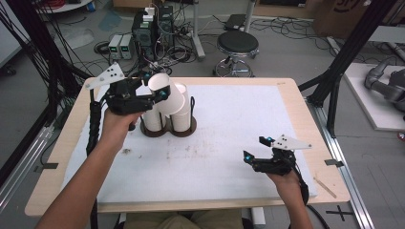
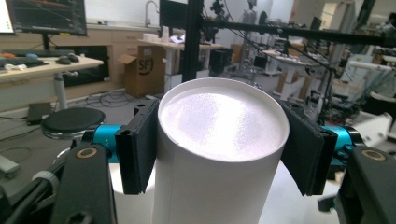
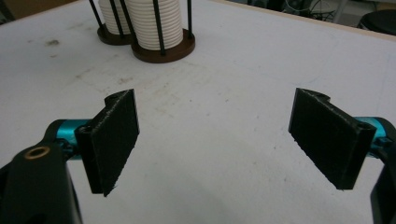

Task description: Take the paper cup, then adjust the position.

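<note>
**Cup extraction: one cup lifted, placement pending**

Cup status: clamped between the jaws of the left hand-held gripper, tilted, raised above the cup holder near the bench's far left corner. Stacked cups sit in the holder (count not readable). Right hand-held gripper waits near the right edge, jaws spread, holding nothing. Remaining, by judgement: carry the cup clear and set it down.

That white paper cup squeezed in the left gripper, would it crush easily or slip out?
The paper cup looks thin-walled, so it probably dents under a hard squeeze. It seems light, since the left gripper carries it tilted without trouble. Its smooth side might slip, though the wide black pads likely hold it.
</note>
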